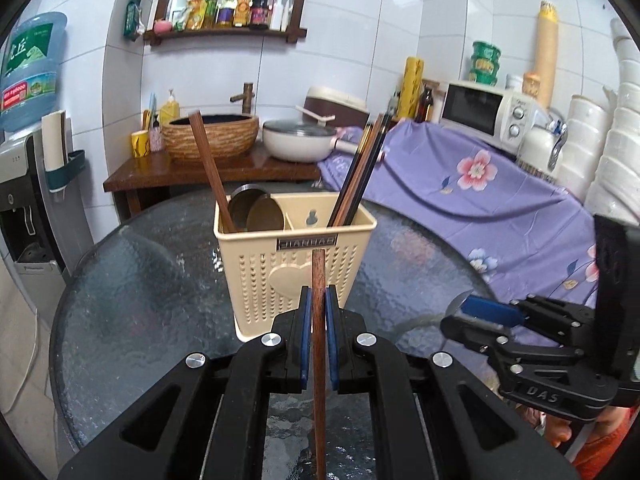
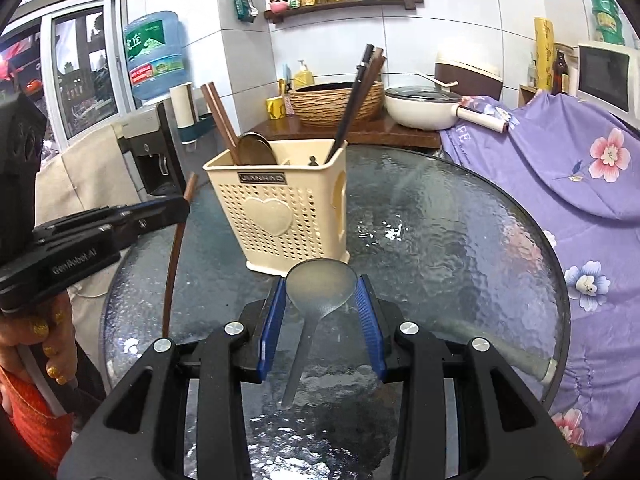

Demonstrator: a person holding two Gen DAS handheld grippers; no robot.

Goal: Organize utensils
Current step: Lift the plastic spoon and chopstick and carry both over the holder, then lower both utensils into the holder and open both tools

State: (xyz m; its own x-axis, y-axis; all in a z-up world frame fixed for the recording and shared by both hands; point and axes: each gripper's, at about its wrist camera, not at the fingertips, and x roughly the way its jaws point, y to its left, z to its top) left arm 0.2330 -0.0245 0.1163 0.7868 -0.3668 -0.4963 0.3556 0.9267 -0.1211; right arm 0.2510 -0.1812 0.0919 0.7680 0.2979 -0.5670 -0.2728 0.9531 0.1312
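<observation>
On the round textured-glass table (image 2: 460, 240), the left gripper (image 1: 319, 312) clamps a brown wooden chopstick (image 1: 319, 360) before the cream perforated plastic utensil holder (image 2: 280, 216), while the right gripper (image 2: 322, 308) brackets, jaws apart, a translucent grey plastic spoon (image 2: 316, 308) lying near the holder's base.

The left gripper (image 1: 316, 304) is matte black plastic with triangular cut-outs, round silver screw heads and narrow blue rubber pads (image 1: 306, 320). The right gripper (image 2: 320, 304) has the same black frame, silver screws and ribbed blue pads (image 2: 370, 320). White lettering marks each body's side. The person's hand (image 2: 44, 340) shows gold glitter nails above an orange-red sleeve (image 2: 28, 412).
</observation>
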